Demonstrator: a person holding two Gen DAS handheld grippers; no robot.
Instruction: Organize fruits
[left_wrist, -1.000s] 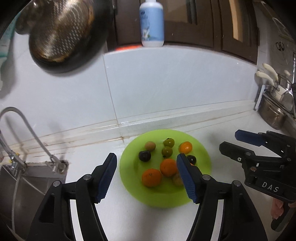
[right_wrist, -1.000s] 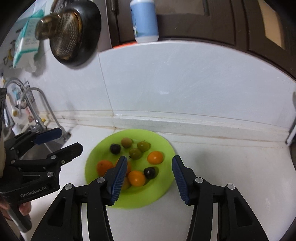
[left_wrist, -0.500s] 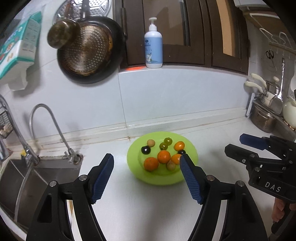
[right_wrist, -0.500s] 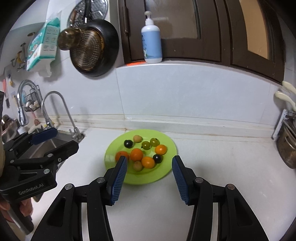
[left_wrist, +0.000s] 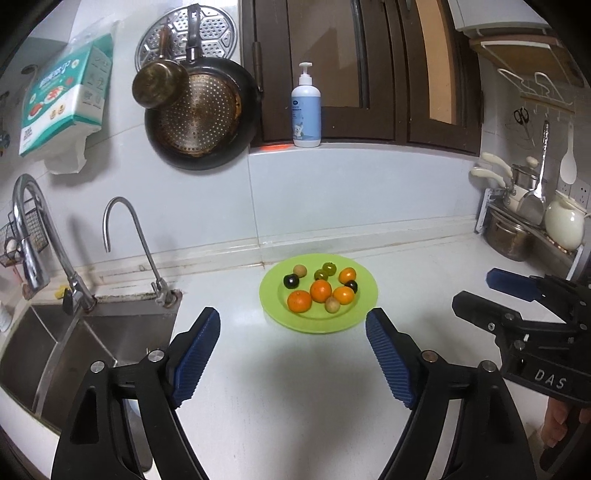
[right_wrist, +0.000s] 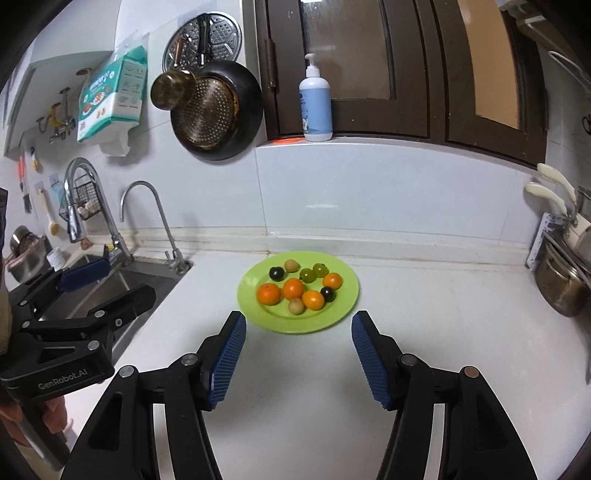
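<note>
A lime green plate (left_wrist: 280, 314) (right_wrist: 343, 306) lies on the white counter near the back wall. On it lie several small fruits: oranges (left_wrist: 320, 290) (right_wrist: 293, 288), two green ones (left_wrist: 328, 267), two dark ones (left_wrist: 290, 281) and two tan ones (left_wrist: 300, 271). My left gripper (left_wrist: 293, 354) is open and empty, pulled back in front of the plate. My right gripper (right_wrist: 297, 350) is open and empty, also short of the plate. Each gripper shows in the other's view, the right gripper in the left wrist view (left_wrist: 491, 295) and the left gripper in the right wrist view (right_wrist: 110, 284).
A steel sink (left_wrist: 74, 343) with two taps (left_wrist: 122, 236) is at the left. Pots on a rack (left_wrist: 513, 236) stand at the right. A pan (left_wrist: 201, 118) and a tissue pack (left_wrist: 62, 96) hang on the wall. A pump bottle (left_wrist: 306, 110) stands on the sill.
Both grippers have drawn back and up from the plate, which now looks smaller and farther. Both stay open and empty.
</note>
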